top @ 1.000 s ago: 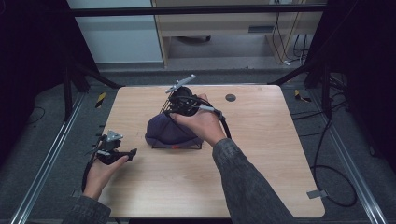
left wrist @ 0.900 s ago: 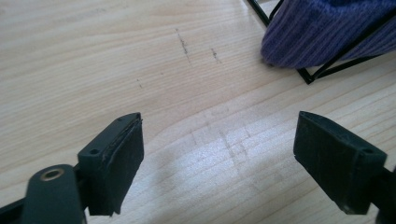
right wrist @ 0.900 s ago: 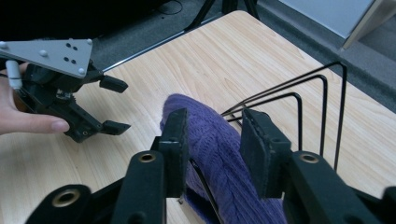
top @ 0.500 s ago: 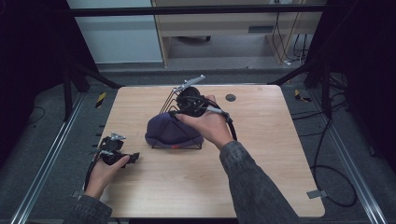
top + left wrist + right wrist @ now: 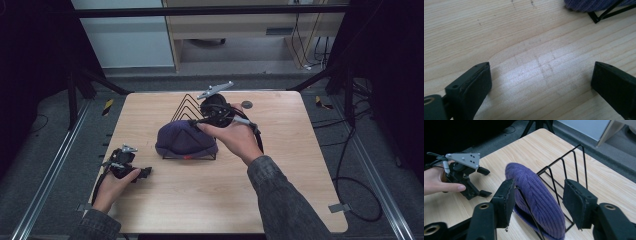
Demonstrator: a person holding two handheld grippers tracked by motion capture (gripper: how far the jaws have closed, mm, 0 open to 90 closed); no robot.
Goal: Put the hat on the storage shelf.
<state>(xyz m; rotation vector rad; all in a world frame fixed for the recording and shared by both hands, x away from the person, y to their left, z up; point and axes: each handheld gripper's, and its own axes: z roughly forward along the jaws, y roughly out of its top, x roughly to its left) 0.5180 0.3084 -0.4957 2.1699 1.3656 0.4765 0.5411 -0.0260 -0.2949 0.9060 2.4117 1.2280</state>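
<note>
Jaws of the right gripper [image 5: 537, 202] just opened, straddling purple beanie [image 5: 536, 192].

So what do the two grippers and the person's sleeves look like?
Both grippers are black, with two blocky black jaws. The left gripper and right gripper each carry a grey three-cornered plate and trail a black cable. The sleeves are dark grey, denim-like.

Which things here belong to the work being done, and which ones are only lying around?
Belonging to the work:
- purple knitted hat
- black wire rack
- right gripper, jaws just opening around the hat
- left gripper, open

Only lying around:
- dark round disc
</note>
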